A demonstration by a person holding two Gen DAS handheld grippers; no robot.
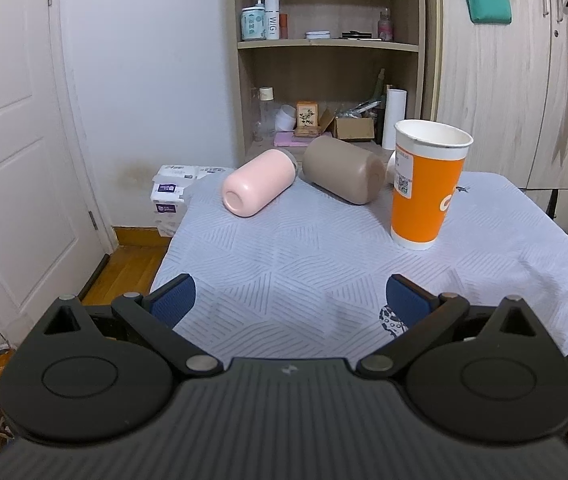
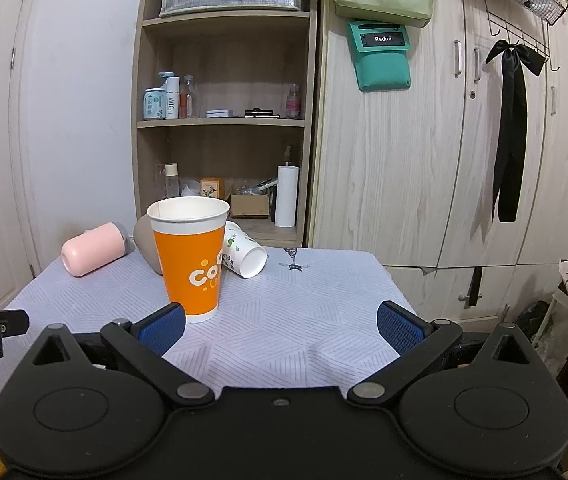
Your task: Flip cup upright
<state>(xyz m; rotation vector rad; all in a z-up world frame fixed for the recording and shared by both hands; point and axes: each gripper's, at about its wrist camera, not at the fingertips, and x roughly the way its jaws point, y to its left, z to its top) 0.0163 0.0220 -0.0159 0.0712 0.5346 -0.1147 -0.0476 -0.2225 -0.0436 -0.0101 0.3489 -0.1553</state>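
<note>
An orange paper cup (image 1: 424, 188) stands upright on the table, mouth up; it also shows in the right wrist view (image 2: 189, 260). A pink cup (image 1: 257, 187) (image 2: 93, 249) and a brown cup (image 1: 344, 170) (image 2: 147, 246) lie on their sides behind it. A white paper cup (image 2: 243, 256) with green print lies on its side behind the orange one, mostly hidden in the left wrist view. My left gripper (image 1: 290, 300) is open and empty above the table's near part. My right gripper (image 2: 281, 328) is open and empty, just right of the orange cup.
The table (image 1: 284, 272) has a pale patterned cloth. A wooden shelf unit (image 2: 223, 120) with bottles and boxes stands behind it, wardrobe doors (image 2: 424, 160) to the right, a white door (image 1: 11, 140) to the left. Tissue packs (image 1: 171, 196) sit off the table's far left corner.
</note>
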